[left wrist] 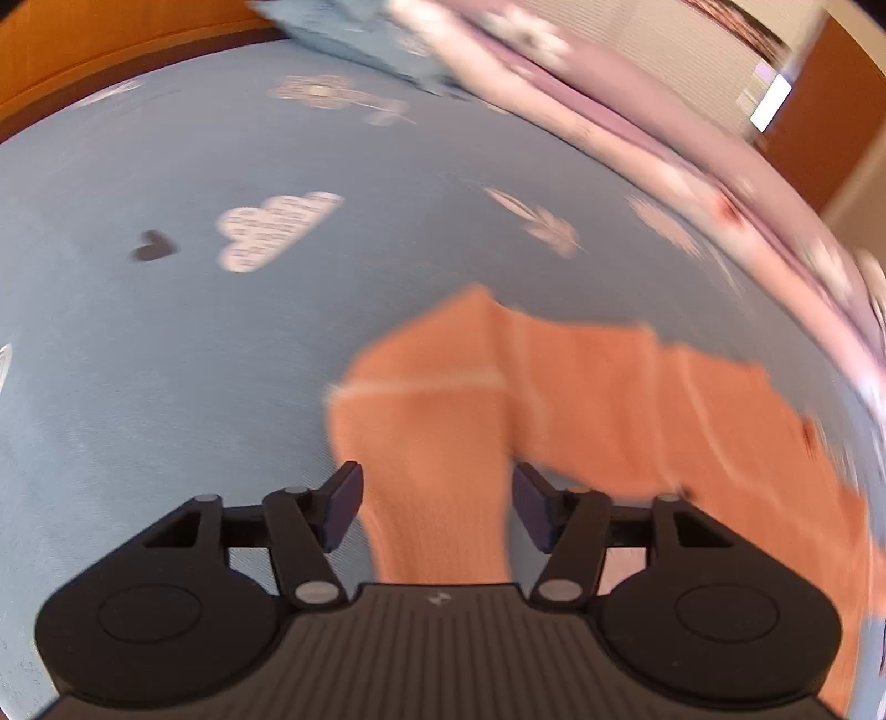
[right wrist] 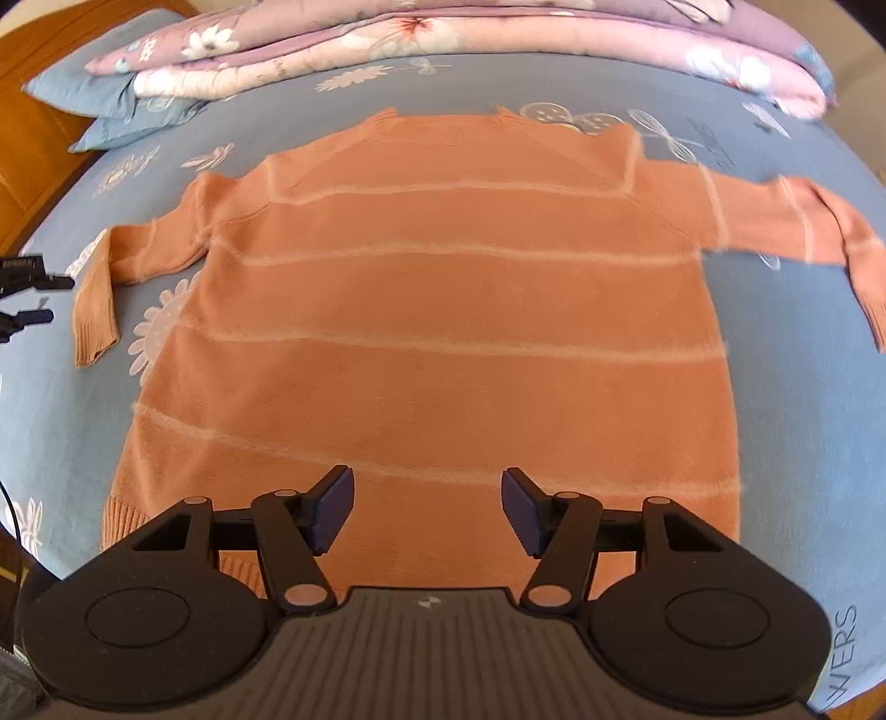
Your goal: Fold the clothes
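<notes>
Two grippers held apart, nothing clamped. Orange sweater (right wrist: 443,310) lay flat on blue bedsheet (right wrist: 66,421), hem nearest me, sleeves spread to both sides. My right gripper (right wrist: 427,507) hovered over hem, jaws apart, empty. My left gripper (left wrist: 437,507) hung above left sleeve cuff (left wrist: 437,498), jaws apart, cuff below gap, pads not pressing. Bare sheet lay open beyond both sleeves. Folded quilt (right wrist: 498,39) and pillow (right wrist: 83,83) bounded far edge.

open tongs (left wrist: 437,512) above orange sweater sleeve (left wrist: 443,498); blue bedsheet (left wrist: 166,360)
</notes>
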Available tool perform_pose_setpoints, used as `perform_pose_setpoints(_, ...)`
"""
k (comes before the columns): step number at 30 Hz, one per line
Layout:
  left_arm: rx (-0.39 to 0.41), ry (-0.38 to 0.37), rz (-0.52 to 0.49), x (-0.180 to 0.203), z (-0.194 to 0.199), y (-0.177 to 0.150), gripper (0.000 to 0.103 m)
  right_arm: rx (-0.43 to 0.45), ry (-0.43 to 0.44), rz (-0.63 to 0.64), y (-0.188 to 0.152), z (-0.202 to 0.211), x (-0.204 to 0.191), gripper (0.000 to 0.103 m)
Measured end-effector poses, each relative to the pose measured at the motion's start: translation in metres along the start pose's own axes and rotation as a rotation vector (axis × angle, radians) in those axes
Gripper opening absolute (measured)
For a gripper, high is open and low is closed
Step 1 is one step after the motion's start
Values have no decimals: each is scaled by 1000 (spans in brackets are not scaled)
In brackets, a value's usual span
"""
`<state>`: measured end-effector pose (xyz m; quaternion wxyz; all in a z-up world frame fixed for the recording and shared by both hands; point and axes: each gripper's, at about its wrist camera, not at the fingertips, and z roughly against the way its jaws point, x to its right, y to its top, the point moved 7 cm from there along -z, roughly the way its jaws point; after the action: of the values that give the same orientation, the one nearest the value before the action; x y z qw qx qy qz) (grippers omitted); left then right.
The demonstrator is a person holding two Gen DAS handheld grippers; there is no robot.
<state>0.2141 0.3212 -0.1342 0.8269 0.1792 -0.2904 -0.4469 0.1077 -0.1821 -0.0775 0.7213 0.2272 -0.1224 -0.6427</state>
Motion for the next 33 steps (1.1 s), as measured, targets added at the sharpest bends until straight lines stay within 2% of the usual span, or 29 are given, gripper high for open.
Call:
perform_pose_setpoints(2, 21, -7, -45, 11, -4, -5, 61, 4, 6, 18, 3, 0, -9, 65)
perform_pose_setpoints(3, 39, 5, -100, 17, -6, -11, 61, 3, 3, 27, 3, -1, -12, 65)
perform_pose_setpoints(6, 113, 107, -272, 47, -17, -31, 62, -5, -12, 52, 5, -4, -21, 65)
perform_pose_setpoints(8, 140, 187, -336, 56, -32, -42, 62, -8, -20, 61, 6, -4, -26, 65)
perform_pose_setpoints(12, 159, 287, -393, 70, -52, -53, 64, 0, -34, 98, 5, 1, -33, 65)
perform_pose_setpoints(14, 159, 375, -455, 74, -60, -55, 63, 4, -50, 111, 4, 4, -33, 65)
perform_pose_setpoints(17, 120, 402, -467, 68, -62, -51, 63, 1, -57, 98, 4, 5, -29, 65)
perform_pose_setpoints(20, 78, 353, -376, 45, -52, -35, 64, 0, -66, 85, 4, 4, -23, 65)
perform_pose_setpoints(25, 63, 356, -264, -9, -33, 5, 64, -11, -53, 80, 4, -4, -22, 65)
perform_pose_setpoints(27, 79, 393, -234, -32, -29, 23, 64, -22, -46, 87, 2, -9, -27, 65)
perform_pose_setpoints(30, 131, 508, -144, -75, -22, 58, 63, -38, -39, 114, 0, -14, -37, 65)
perform_pose_setpoints(31, 140, 536, -106, -88, -19, 69, 60, -40, -36, 127, 0, -14, -40, 65)
perform_pose_setpoints(33, 150, 552, -57, -106, -14, 87, 60, -45, -38, 145, -1, -15, -44, 65)
